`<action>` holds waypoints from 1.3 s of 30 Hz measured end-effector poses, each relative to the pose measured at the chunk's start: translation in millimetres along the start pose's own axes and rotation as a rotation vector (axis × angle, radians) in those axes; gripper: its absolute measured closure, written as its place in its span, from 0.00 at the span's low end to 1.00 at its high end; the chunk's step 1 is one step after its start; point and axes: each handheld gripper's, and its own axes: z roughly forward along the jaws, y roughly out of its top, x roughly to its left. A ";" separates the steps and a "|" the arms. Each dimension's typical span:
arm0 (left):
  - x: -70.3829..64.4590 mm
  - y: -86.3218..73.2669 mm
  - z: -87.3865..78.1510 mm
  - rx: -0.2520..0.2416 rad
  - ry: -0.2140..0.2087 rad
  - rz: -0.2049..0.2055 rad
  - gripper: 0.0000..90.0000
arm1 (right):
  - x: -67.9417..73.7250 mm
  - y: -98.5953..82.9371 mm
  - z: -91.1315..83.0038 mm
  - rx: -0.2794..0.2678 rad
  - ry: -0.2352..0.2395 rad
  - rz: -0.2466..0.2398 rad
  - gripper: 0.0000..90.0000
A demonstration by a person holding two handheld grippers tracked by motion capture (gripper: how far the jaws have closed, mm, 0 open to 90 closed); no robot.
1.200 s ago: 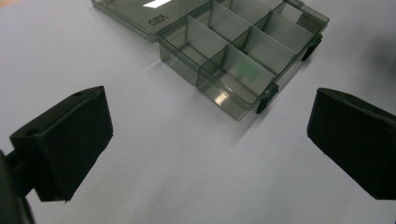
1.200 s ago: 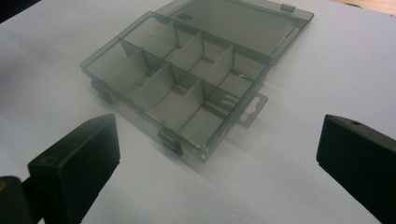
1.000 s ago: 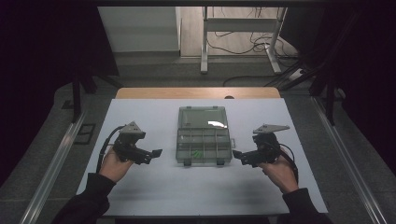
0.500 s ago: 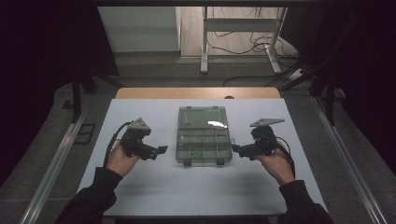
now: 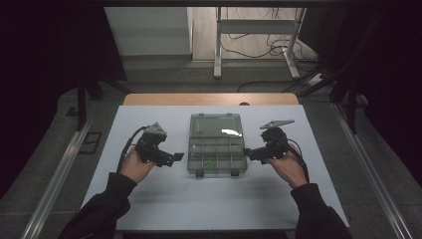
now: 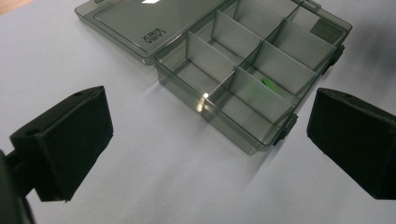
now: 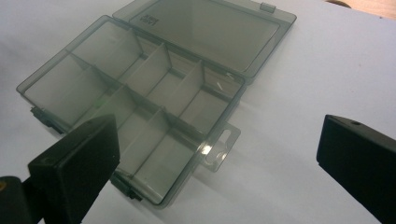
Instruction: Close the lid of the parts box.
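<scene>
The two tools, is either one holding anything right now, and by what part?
Nothing is held. The left tool and right tool are both open, flanking the open compartment box without touching it.

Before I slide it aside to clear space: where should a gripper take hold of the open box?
Probably the hang tab on the box: it juts flat from the side wall facing the right gripper, thin enough for open jaws. Come in level from that side.

I find bare table (image 5: 149,194) beneath both grippers; between them the open organizer box (image 5: 217,149) blocks passage.
</scene>
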 end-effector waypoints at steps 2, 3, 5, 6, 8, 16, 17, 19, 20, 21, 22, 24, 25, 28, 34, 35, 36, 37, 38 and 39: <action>0.4 1.8 2.5 0.003 -0.004 -0.001 0.01 | -1.2 1.8 2.6 0.004 0.002 0.001 0.00; 0.6 2.7 3.8 0.007 -0.007 0.001 0.01 | -1.6 2.7 4.0 0.005 0.000 0.003 0.00; 0.8 4.3 6.4 0.009 -0.005 0.005 0.01 | -3.1 4.7 6.4 0.011 -0.002 0.007 0.00; 0.8 5.0 7.6 0.010 -0.005 0.006 0.01 | -4.0 5.8 7.8 0.009 -0.003 0.005 0.00; 1.6 6.0 9.5 0.012 -0.007 0.008 0.01 | -5.2 8.0 10.1 0.012 -0.005 0.006 0.00; 3.7 8.6 18.3 0.021 -0.012 0.015 0.01 | -8.3 16.3 21.5 0.017 -0.019 -0.004 0.00; 3.8 9.1 19.2 0.019 -0.012 0.012 0.01 | -9.2 17.2 22.8 0.020 -0.022 -0.004 0.00; 4.8 10.2 20.9 0.019 -0.014 0.013 0.01 | -10.5 19.5 25.4 0.022 -0.021 0.003 0.00; 5.4 10.6 21.8 0.021 -0.013 0.015 0.01 | -11.2 20.7 26.7 0.023 -0.022 0.004 0.00; 5.8 11.0 23.1 0.019 -0.014 0.010 0.01 | -11.5 22.2 27.9 0.024 -0.024 0.008 0.00; 6.8 11.2 24.0 0.021 -0.014 0.013 0.01 | -12.0 23.7 29.3 0.026 -0.027 0.011 0.00; 8.0 11.5 26.2 0.020 -0.014 0.009 0.01 | -13.1 26.5 32.7 0.027 -0.026 0.019 0.00; 8.8 11.7 27.1 0.024 -0.015 0.012 0.01 | -13.7 27.6 34.3 0.028 -0.021 0.022 0.00; 10.2 12.4 30.3 0.021 -0.017 0.008 0.01 | -15.5 30.6 39.9 0.040 -0.026 0.026 0.00; 13.6 14.8 35.3 0.021 -0.023 0.004 0.01 | -20.7 37.1 46.9 0.037 -0.047 0.031 0.00; 14.2 15.3 36.2 0.023 -0.025 0.004 0.01 | -22.0 38.0 47.6 0.036 -0.046 0.031 0.00; 14.9 15.7 37.1 0.024 -0.024 0.006 0.01 | -23.0 38.8 48.6 0.035 -0.046 0.033 0.00; 15.4 16.0 38.2 0.023 -0.025 0.003 0.01 | -24.1 39.4 49.6 0.036 -0.046 0.034 0.00; 16.3 16.4 39.1 0.026 -0.025 0.004 0.01 | -25.2 40.1 50.8 0.038 -0.045 0.036 0.00; 16.9 16.6 40.1 0.025 -0.026 0.002 0.01 | -26.3 40.8 51.9 0.043 -0.045 0.036 0.00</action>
